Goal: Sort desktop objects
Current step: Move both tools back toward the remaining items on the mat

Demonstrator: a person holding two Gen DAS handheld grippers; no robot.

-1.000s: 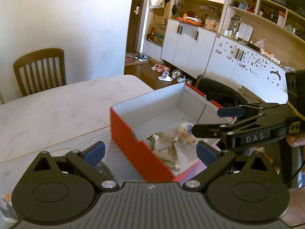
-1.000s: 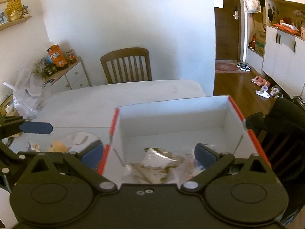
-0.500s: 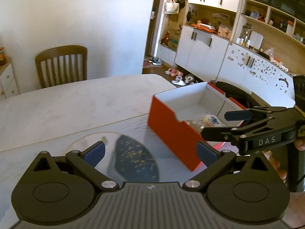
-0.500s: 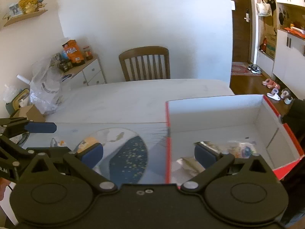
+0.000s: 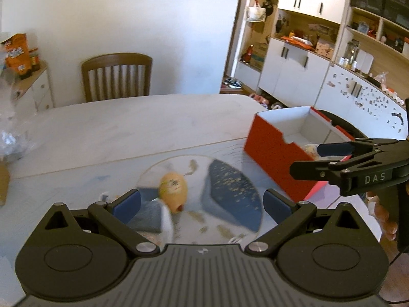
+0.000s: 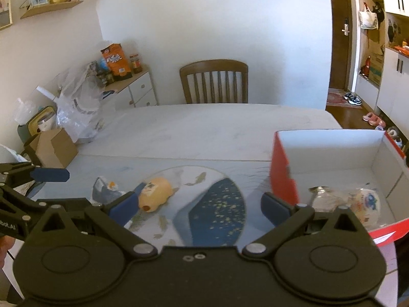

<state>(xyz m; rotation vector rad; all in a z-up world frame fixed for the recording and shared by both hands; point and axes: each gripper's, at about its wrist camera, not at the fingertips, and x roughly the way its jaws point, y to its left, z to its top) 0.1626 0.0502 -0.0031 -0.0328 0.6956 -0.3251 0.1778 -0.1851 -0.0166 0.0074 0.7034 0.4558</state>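
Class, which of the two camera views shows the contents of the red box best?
The right wrist view: it looks into the red box, showing a clear wrapper and round packet. The left wrist view shows mostly the box's outer wall, its contents nearly hidden.

The orange bottle [image 5: 172,188] is smeared by motion blur in the left wrist view, so its label cannot be read. Just left of that bottle, a grey packet [image 6: 103,190] is partly covered by the right gripper's finger [image 6: 122,208]. Right of the bottle, the red box [image 6: 282,174] is cut off by the picture's edge, and the crumpled wrappers [image 6: 345,200] inside it are too blurred to be identified.
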